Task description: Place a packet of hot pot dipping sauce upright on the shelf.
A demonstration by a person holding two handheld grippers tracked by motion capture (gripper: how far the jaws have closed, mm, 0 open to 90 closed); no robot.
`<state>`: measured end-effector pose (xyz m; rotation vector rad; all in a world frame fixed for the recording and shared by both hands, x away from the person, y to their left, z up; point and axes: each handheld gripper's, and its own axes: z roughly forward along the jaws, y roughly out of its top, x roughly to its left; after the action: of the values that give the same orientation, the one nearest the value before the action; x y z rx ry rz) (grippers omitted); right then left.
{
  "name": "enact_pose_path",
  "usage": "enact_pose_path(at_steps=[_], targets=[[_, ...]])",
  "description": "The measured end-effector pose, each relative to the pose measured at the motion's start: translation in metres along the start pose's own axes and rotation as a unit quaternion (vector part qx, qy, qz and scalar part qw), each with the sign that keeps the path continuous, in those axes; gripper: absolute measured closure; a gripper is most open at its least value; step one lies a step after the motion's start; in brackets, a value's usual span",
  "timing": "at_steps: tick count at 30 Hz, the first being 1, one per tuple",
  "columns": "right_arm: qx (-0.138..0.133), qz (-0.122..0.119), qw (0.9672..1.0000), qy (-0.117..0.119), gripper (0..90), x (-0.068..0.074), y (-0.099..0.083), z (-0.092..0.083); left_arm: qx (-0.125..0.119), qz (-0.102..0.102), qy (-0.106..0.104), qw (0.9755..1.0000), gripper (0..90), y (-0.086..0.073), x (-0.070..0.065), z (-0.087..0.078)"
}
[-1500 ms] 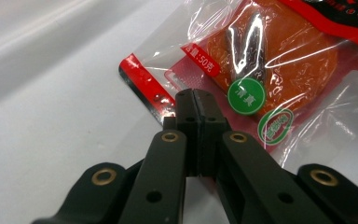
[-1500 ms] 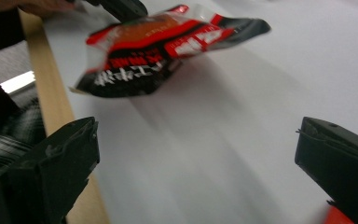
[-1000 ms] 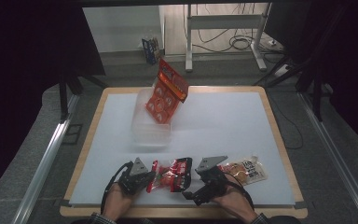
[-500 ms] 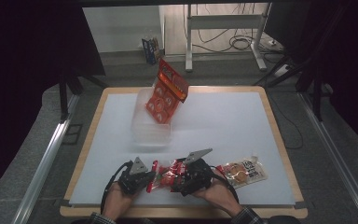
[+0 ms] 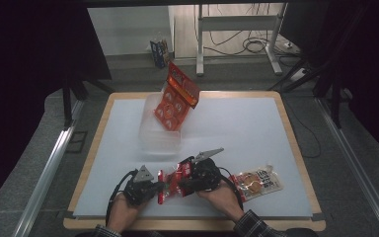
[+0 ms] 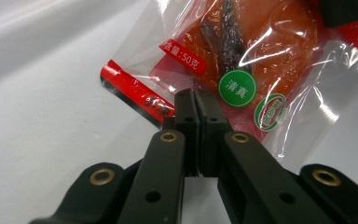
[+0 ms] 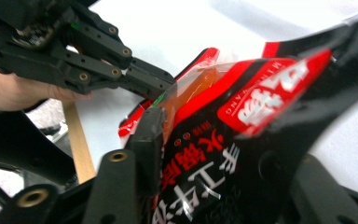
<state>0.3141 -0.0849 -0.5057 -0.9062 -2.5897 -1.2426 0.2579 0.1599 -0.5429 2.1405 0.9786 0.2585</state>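
White mat (image 5: 256, 128) over a wood-edged table (image 5: 296, 148), dark room around it, cables on the floor past the far edge. Left gripper (image 5: 159, 186) at the near edge, jaws pressed together, pinching the clear sealed edge of the red snack packet (image 5: 173, 180); in the left gripper view the packet (image 6: 242, 70) runs forward from the tips, the red strip at the jaws, orange contents and green round labels just beyond. Right gripper (image 5: 185, 181) sits on the packet's other end, facing the left one; its jaws have just been closing, and the right gripper view shows the red-and-black printed face of the packet (image 7: 242, 121) between them, pressed against the left-hand jaw, contact at the other jaw hidden by the film. Just to the right of the right gripper, a second packet (image 5: 256, 181) lies flat on the mat, clear with brown contents. Farther out, beyond both grippers, a clear plastic tub (image 5: 159, 129) with an orange bag (image 5: 176, 96) standing tilted in it.
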Motion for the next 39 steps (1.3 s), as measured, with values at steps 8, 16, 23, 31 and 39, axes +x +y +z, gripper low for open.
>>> enact_pose_path(at_steps=[8,16,23,31,39], targets=[[0.006,0.013,0.9998,0.011,49.5,-0.001,0.004,0.012,0.000,-0.001,-0.001,1.0000,89.0,0.000,-0.001,0.000],[0.015,0.041,0.9988,0.021,63.4,-0.001,0.005,0.018,-0.003,0.002,0.000,1.0000,87.2,0.000,0.000,-0.004],[0.006,0.032,0.9992,0.022,69.6,-0.003,0.008,0.010,-0.036,0.014,0.015,0.9992,62.7,0.002,-0.002,-0.012],[-0.006,-0.004,1.0000,-0.006,70.7,-0.001,0.016,-0.010,-0.054,0.018,0.027,0.9980,37.7,0.001,0.000,-0.016],[-0.018,-0.025,0.9992,-0.024,70.8,-0.002,0.026,-0.034,-0.061,0.024,0.039,0.9971,20.5,0.002,-0.001,-0.015]])
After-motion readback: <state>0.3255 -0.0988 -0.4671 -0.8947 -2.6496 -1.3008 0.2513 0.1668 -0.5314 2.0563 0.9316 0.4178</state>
